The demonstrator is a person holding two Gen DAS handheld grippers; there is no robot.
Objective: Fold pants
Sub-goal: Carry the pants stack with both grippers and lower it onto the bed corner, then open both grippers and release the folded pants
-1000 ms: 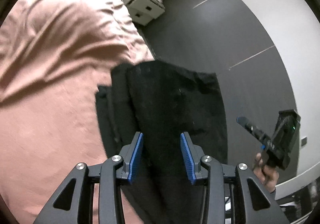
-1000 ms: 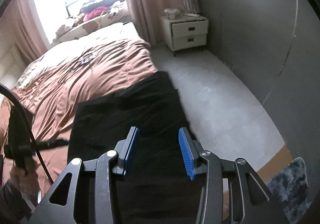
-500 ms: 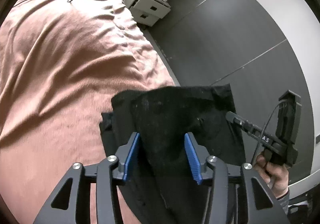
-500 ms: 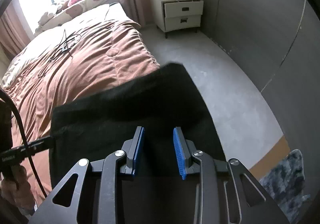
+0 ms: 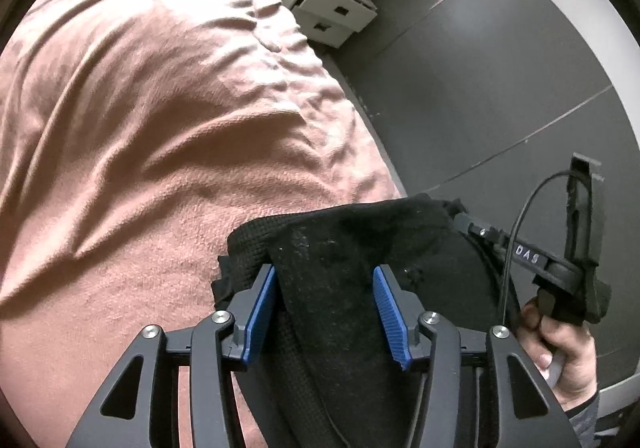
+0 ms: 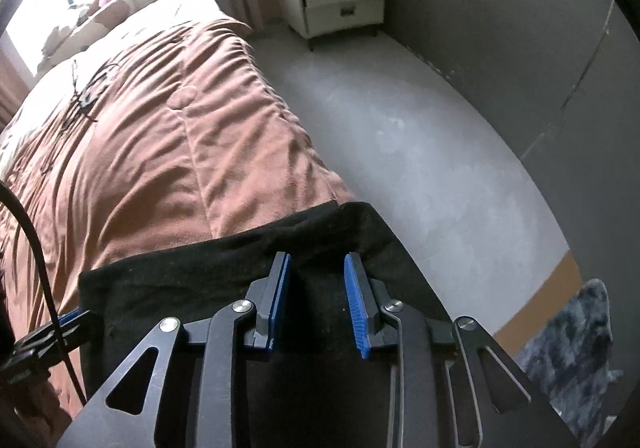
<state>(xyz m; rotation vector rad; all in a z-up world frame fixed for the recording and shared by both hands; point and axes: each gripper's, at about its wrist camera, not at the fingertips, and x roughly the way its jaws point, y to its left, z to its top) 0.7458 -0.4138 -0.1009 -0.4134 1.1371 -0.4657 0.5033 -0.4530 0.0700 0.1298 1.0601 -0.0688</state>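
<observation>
The black pants lie bunched at the edge of the bed, on the brown blanket. My left gripper hangs over them pointing down, its jaws opening, with a thick fold of the fabric between the blue pads. My right gripper has narrow jaws with a ridge of the pants pinched between the pads. In the left wrist view the right gripper pokes into the right end of the pants, held by a hand. The left gripper's tip shows at the left end of the pants.
The blanket covers the bed, with thin black cables lying far up it. A white nightstand stands by the dark wall. Grey floor runs along the bed's right side, and a dark fluffy rug lies at lower right.
Both grippers moved forward and down, bringing the raised pants down toward the blanket. The left jaws widened; the right jaws narrowed on the fabric.
</observation>
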